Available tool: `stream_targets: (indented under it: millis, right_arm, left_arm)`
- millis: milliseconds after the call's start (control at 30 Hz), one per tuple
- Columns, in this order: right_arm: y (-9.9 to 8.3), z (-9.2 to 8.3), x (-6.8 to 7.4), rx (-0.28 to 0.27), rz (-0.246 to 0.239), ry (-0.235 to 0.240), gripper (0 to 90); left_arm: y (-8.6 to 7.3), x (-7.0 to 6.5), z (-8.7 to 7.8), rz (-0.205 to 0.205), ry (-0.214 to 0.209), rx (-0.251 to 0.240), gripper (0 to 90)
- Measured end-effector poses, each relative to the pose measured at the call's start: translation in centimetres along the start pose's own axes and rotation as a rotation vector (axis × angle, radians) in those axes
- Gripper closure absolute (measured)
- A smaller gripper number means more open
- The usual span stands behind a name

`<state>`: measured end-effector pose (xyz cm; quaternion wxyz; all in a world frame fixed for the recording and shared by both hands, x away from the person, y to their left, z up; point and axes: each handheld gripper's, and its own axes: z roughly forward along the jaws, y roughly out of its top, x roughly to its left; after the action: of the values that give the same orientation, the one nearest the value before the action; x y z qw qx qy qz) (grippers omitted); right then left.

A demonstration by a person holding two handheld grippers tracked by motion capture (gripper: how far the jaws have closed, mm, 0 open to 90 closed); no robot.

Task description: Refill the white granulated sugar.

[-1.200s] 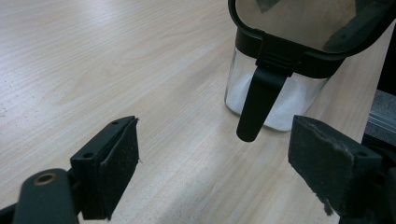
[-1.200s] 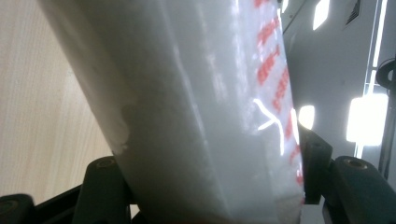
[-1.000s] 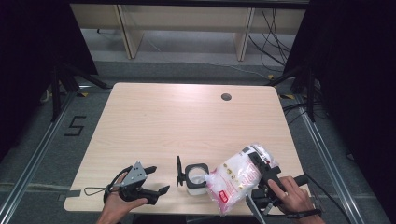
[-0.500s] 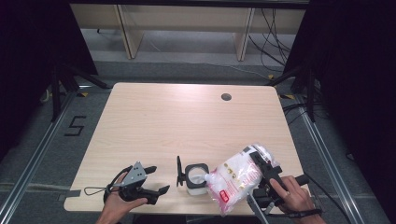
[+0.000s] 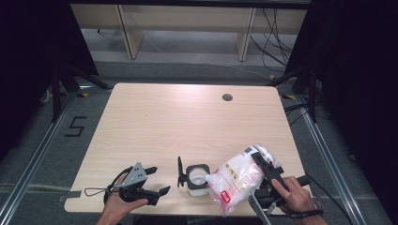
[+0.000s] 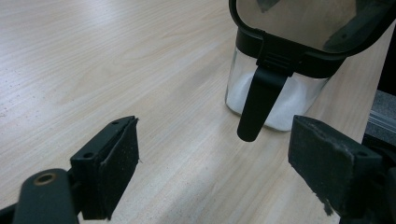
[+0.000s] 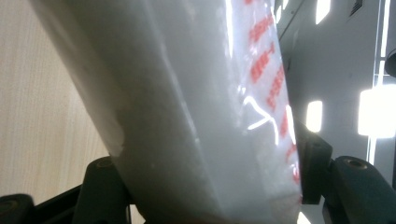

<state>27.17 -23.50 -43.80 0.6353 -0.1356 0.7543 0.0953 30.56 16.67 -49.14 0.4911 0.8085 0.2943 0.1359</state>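
A clear jar (image 5: 197, 179) with white powder in its bottom stands near the table's front edge, its black lid (image 5: 179, 171) swung open to the left. My right gripper (image 5: 262, 171) is shut on a plastic bag (image 5: 237, 178) of white powder with red print, tilted with its low corner over the jar's mouth. In the right gripper view the bag (image 7: 196, 116) sits between the two jaws of my right gripper (image 7: 212, 182). My left gripper (image 5: 159, 180) rests open, left of the jar. In the left gripper view that gripper (image 6: 215, 172) holds nothing and faces the jar (image 6: 280, 100) and its hanging latch (image 6: 259, 102).
The light wooden table (image 5: 178, 122) has a round cable hole (image 5: 227, 97) at the back right. Shelving and cables lie on the floor beyond the far edge. A metal rail (image 5: 28, 164) runs along the floor on the left.
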Motion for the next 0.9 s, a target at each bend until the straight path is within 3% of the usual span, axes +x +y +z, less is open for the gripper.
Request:
stream_targets:
  millis: [33,100,167,200,267,333,400,433,467,500,633,767,833,900]
  right_arm:
    - [0.03,0.04,-0.31,-0.014,-0.036,-0.016,40.0]
    - [0.02,-0.02,-0.11,0.001,-0.017,-0.011,40.0]
    - [0.04,-0.03,-0.19,0.001,-0.034,-0.009,40.0]
    - [0.06,0.01,-0.34,-0.009,-0.058,-0.021,40.0]
    - [0.09,0.02,-0.26,-0.004,-0.048,-0.014,40.0]
    - [0.16,0.03,-0.35,-0.011,-0.058,-0.021,40.0]
    - [0.21,-0.03,-0.16,-0.002,-0.028,-0.011,40.0]
    - [0.30,-0.01,-0.38,-0.009,-0.058,-0.021,40.0]
    - [0.31,0.01,-0.15,-0.004,-0.033,-0.013,40.0]
    - [0.36,0.06,-0.33,-0.014,-0.069,-0.018,40.0]
    - [0.40,0.01,-0.33,-0.012,-0.071,-0.021,40.0]
    - [0.30,0.05,-0.36,-0.016,-0.059,-0.023,40.0]
    - [0.24,0.00,0.10,0.017,-0.021,0.000,40.0]
    - [0.25,0.10,-0.15,0.000,-0.067,-0.015,40.0]
  left_arm:
    - [-0.01,-0.02,-0.01,0.000,0.000,0.003,15.8]
    - [0.00,0.05,0.01,0.004,-0.002,0.003,15.8]
    - [0.03,0.09,0.02,0.012,-0.004,0.003,15.8]
    - [-0.02,-0.03,0.02,-0.003,0.000,0.002,15.8]
    - [0.00,0.07,0.01,0.008,-0.003,0.006,15.8]
    - [-0.04,-0.08,0.05,-0.022,0.000,0.001,15.8]
    - [-0.07,-0.06,0.06,-0.018,-0.001,-0.001,15.8]
    - [-0.06,-0.06,0.06,-0.020,-0.001,-0.001,15.8]
    - [-0.05,-0.08,0.05,-0.024,0.001,0.000,15.8]
    - [-0.04,-0.06,0.06,-0.020,-0.002,0.000,15.8]
    - [-0.01,0.06,0.04,0.004,0.002,0.009,15.8]
    - [-0.03,0.01,0.03,-0.005,-0.001,0.003,15.8]
    - [-0.05,-0.05,0.08,-0.021,0.000,-0.004,15.8]
    - [-0.04,-0.06,0.04,-0.017,-0.001,-0.001,15.8]
